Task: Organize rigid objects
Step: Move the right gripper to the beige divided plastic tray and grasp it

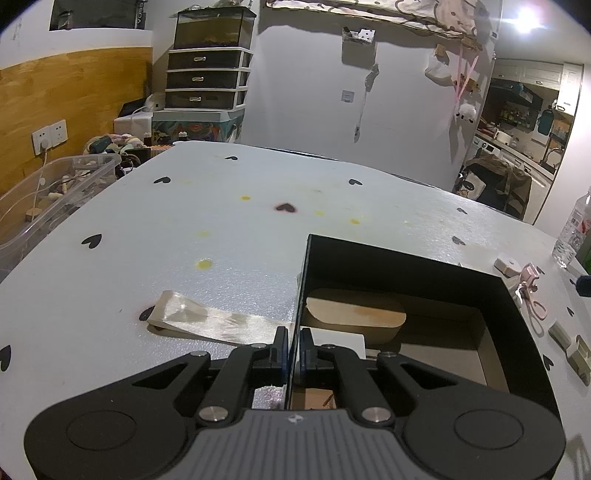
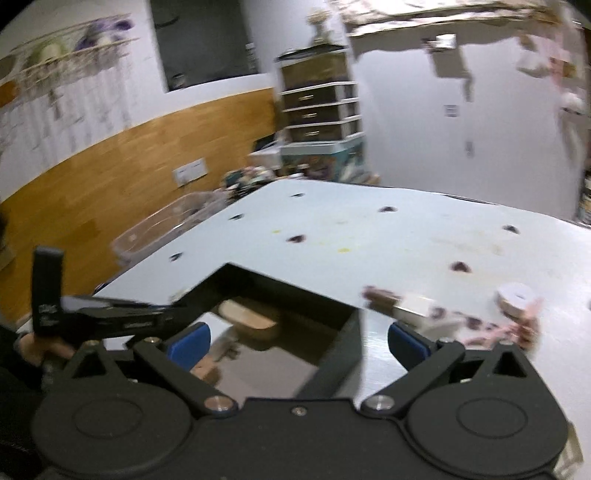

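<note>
Black box [image 1: 424,266] stays steadiest if the left gripper [image 1: 293,347] pinches its wall while the right gripper [image 2: 297,338], spread wide and empty, fetches a small piece [image 2: 415,306] from the table [image 2: 369,236].

A cluttered room lying behind the table

A bright lamp [image 1: 526,16] is glaring far right; a drawer tower [image 1: 207,79] is standing against the white wall [image 1: 306,92].
</note>
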The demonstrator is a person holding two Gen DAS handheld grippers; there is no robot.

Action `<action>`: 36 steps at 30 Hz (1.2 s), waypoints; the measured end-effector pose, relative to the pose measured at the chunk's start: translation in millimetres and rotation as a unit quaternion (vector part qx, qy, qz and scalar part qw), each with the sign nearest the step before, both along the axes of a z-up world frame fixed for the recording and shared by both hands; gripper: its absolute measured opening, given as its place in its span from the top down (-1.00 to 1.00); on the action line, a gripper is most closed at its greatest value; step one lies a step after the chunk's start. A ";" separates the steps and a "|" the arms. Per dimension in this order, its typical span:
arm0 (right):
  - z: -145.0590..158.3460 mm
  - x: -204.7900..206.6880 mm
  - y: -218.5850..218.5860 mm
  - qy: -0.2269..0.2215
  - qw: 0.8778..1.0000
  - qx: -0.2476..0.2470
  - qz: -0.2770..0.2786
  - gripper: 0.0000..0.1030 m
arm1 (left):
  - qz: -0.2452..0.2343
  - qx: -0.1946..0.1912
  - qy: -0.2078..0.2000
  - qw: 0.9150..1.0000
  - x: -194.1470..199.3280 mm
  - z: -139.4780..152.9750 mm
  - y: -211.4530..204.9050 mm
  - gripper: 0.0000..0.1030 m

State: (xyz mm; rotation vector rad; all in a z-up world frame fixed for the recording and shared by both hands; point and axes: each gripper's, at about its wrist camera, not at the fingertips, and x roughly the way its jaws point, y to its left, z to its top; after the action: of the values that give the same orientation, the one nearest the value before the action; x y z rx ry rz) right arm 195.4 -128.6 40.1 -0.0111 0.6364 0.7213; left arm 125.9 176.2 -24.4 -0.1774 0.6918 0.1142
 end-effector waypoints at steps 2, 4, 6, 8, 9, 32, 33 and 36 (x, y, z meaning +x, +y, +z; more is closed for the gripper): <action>-3.7 0.3 -9.6 -0.004 1.000 -0.005 -0.030 -1.00 | 0.000 0.000 0.000 1.000 -0.3 0.2 0.1 0.90; -9.5 1.3 -20.6 -0.003 0.998 -0.009 -0.063 -1.00 | 0.000 0.000 0.000 1.000 -0.4 0.1 0.1 0.90; -15.9 2.5 -32.5 0.000 0.995 -0.012 -0.097 -1.00 | 0.000 0.000 0.000 1.000 -0.4 0.1 0.3 0.90; -23.8 2.7 -43.6 0.003 0.991 -0.018 -0.133 -1.00 | 0.000 0.000 0.000 1.000 -0.4 0.1 0.4 0.90; -27.9 3.2 -48.7 0.005 0.988 -0.022 -0.152 -1.00 | 0.000 0.000 0.000 1.000 -0.4 0.1 0.4 0.90; -101.6 14.4 -134.3 0.086 0.912 -0.039 -0.399 -1.00 | 0.001 0.000 0.000 1.000 -0.6 0.4 1.0 0.90; -101.9 14.7 -133.1 0.085 0.912 -0.041 -0.400 -1.00 | 0.001 0.000 0.000 1.000 -0.7 0.4 1.0 0.90; -103.8 16.8 -129.1 0.077 0.910 -0.044 -0.405 -1.00 | 0.002 -0.001 -0.001 1.000 -0.7 0.8 1.6 0.90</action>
State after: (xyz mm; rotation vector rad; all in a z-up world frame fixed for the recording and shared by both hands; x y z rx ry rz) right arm 212.3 -257.7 -63.7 0.2191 0.7475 -0.1146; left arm 125.1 177.8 -23.6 -0.1800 0.6902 0.1174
